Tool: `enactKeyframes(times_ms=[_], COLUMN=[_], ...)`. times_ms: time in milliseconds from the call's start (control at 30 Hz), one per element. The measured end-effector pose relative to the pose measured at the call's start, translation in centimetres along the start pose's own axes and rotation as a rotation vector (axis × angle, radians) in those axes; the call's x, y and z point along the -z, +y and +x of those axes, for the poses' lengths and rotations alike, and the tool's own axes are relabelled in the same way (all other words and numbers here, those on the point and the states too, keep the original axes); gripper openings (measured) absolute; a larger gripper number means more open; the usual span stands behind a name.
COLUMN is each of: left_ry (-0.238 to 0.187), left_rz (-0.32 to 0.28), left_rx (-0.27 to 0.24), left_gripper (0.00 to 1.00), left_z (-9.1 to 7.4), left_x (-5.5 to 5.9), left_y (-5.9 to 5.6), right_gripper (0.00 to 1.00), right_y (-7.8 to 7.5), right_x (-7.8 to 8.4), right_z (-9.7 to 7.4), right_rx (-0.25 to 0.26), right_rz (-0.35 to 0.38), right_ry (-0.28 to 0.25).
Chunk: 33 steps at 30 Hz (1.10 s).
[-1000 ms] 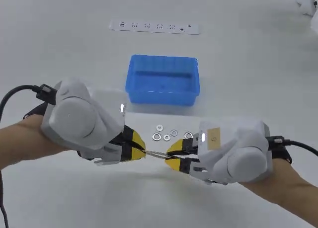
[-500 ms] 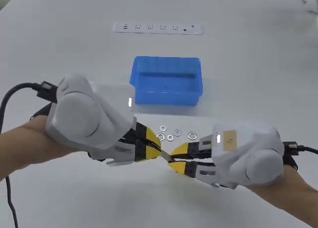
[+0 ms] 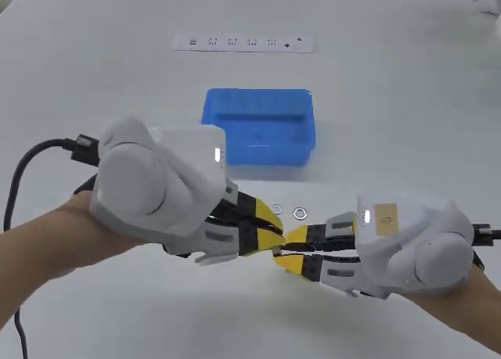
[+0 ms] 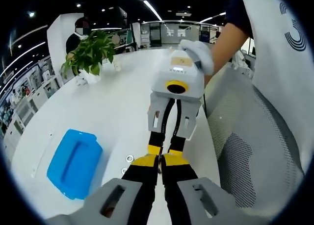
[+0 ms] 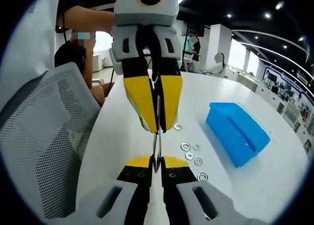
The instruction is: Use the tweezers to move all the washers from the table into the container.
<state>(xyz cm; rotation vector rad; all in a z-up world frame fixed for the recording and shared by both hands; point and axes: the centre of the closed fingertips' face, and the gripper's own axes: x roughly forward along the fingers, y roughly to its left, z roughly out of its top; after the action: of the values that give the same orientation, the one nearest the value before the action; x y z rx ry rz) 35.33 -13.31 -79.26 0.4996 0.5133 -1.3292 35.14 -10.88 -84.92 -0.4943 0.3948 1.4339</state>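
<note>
Left gripper (image 4: 159, 173) and right gripper (image 5: 156, 166) meet nose to nose, each with jaws pressed tight on the tweezers (image 5: 157, 142). I would seat the tweezers firmly in one gripper, tips pointing clear, before the other lets go. Loose washers (image 5: 185, 146) lie on the table (image 3: 391, 101) near the blue container (image 3: 258, 152).

We see our left tool (image 4: 159, 160) facing the right tool (image 4: 165, 149) tip to tip, jaws close together. Left of them on the white bench (image 4: 117, 112) lie a washer (image 4: 129, 158) and the blue container (image 4: 73, 161).
</note>
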Motion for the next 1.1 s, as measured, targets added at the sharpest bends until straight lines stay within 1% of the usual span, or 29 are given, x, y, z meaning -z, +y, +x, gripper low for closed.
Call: enactKeyframes(times_ms=[100, 267, 433, 567, 700, 767, 867, 900, 933, 967, 1100], left_ry=[-0.020, -0.073, -0.090, -0.105, -0.127, -0.134, -0.146, -0.146, -0.147, -0.147, -0.136], left_rz=[-0.005, -0.024, -0.034, -0.038, -0.063, -0.064, -0.064, -0.066, -0.074, -0.079, -0.050], left_rx=[0.007, 0.016, 0.017, 0.010, 0.010, 0.014, 0.023, 0.021, 0.020, 0.024, 0.016], left_gripper=[0.07, 0.07, 0.07, 0.06, 0.07, 0.07, 0.07, 0.07, 0.07, 0.07, 0.08], left_z=[0.33, 0.79, 0.63, 0.64, 0.73, 0.81, 1.03, 1.06, 1.04, 1.00, 0.83], left_x=[-0.34, -0.62, -0.59, -0.63, -0.72, -0.79, -0.92, -0.93, -0.90, -0.89, -0.77], left_y=[-0.17, -0.30, -0.16, 0.05, 0.14, 0.08, -0.10, -0.03, 0.06, 0.04, 0.14], right_gripper=[0.08, 0.08, 0.10, 0.11, 0.12, 0.12, 0.11, 0.10, 0.09, 0.08, 0.07], right_y=[0.01, -0.02, -0.22, -0.30, -0.34, -0.28, -0.23, -0.06, -0.06, -0.08, -0.16], right_x=[0.08, 0.24, 0.18, 0.08, -0.01, -0.09, -0.32, -0.27, -0.28, -0.30, -0.32], right_z=[-0.15, -0.34, -0.26, -0.04, 0.10, 0.16, 0.31, 0.38, 0.37, 0.34, 0.38], right_rx=[0.000, -0.013, -0.008, -0.013, -0.021, -0.026, -0.033, -0.039, -0.035, -0.037, -0.043], right_rz=[0.003, 0.002, -0.003, 0.013, 0.017, 0.011, 0.022, 0.000, -0.006, 0.008, 0.008], right_ry=[0.000, 0.000, 0.004, 0.002, 0.002, 0.000, -0.009, -0.004, -0.006, -0.010, -0.019])
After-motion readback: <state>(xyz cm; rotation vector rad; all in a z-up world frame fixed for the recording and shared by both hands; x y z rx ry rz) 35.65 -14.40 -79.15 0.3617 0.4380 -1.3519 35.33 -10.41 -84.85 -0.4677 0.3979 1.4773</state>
